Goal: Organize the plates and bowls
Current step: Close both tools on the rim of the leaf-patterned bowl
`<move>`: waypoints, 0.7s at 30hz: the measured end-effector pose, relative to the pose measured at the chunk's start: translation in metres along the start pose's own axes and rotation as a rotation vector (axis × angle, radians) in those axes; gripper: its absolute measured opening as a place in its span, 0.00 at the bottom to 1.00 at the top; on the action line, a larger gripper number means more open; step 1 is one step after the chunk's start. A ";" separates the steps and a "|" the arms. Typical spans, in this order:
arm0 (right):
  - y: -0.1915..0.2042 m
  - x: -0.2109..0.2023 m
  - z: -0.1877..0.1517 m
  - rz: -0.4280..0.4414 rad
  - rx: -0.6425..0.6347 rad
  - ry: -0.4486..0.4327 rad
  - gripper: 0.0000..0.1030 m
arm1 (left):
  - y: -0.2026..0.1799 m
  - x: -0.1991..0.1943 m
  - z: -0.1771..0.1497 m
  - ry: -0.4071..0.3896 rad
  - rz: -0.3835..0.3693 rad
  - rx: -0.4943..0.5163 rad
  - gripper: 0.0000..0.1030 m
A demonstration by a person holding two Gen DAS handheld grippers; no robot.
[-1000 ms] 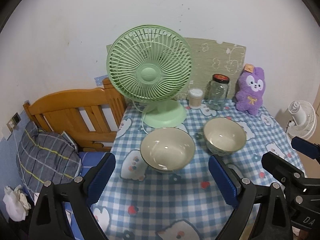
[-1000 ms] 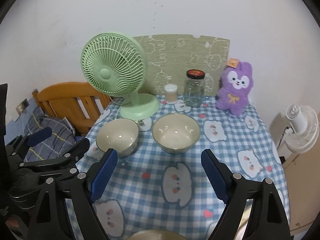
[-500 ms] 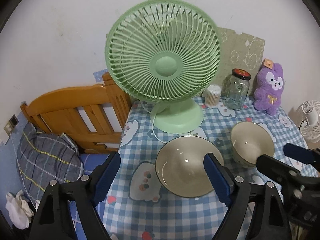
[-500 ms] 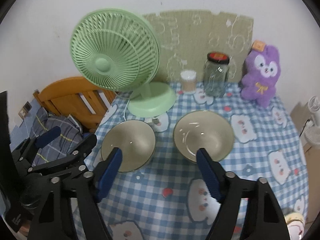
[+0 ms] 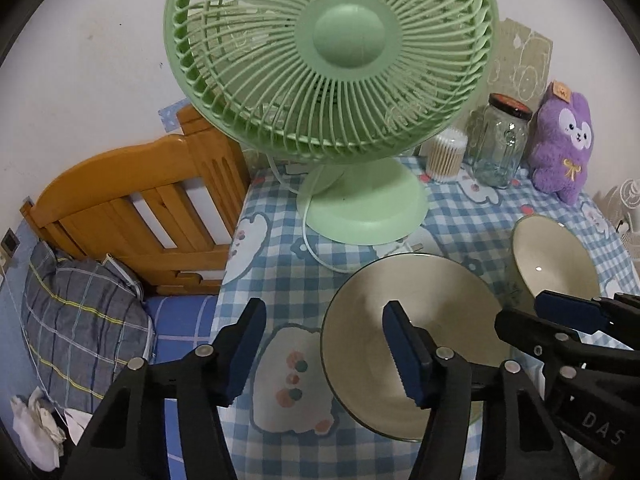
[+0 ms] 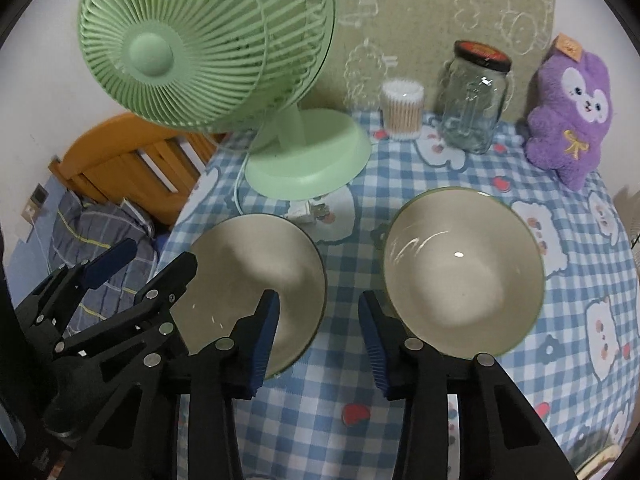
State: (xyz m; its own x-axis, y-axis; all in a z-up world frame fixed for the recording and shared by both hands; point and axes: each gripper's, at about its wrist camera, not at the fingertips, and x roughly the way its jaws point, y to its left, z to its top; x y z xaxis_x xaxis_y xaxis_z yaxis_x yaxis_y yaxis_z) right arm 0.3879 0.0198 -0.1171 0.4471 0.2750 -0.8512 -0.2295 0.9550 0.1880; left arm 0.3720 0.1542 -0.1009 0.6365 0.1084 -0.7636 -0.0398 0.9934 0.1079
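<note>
Two pairs of black tongs with blue pads come down on two cream ceramic bowls that stand side by side, a little apart, on a counter under a blue-and-white checked cloth with cartoon animals [image 6: 500,400]. The left tongs [image 5: 324,350] straddle the left rim of the left cream bowl [image 5: 432,312]: one pad hangs inside the bowl, the other outside over the cloth, so the rim lies between them. The right tongs [image 6: 316,338] are lined up with the strip of cloth between the bowls; the right cream bowl [image 6: 460,276] sits just right of them, its near left rim beside the right pad. Both sets of jaws have just been closing and stand part open, gripping nothing yet as far as can be seen. Each bowl is closest to the tongs on its own side, so a rim pinch by each looks likely. Both bowls are round, glossy, thin-rimmed with a dark green edge, empty and upright, and probably slippery under a pinch. Behind them stand a pale green plastic desk fan [image 6: 208,44], a glass jar with a dark lid [image 6: 474,104], a tub of cotton swabs [image 6: 402,110] and a purple plush rabbit [image 6: 568,116].
</note>
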 end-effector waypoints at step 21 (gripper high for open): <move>0.002 0.032 0.006 -0.043 -0.043 0.049 0.16 | -0.003 0.036 -0.002 0.073 -0.030 0.008 0.12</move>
State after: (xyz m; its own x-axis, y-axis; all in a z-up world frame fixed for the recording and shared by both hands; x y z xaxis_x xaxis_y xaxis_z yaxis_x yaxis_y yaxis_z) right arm 0.4072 0.0314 -0.1405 0.4147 0.2273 -0.8811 -0.2484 0.9598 0.1307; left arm 0.3933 0.1556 -0.1302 0.5793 0.0812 -0.8110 -0.0148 0.9959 0.0891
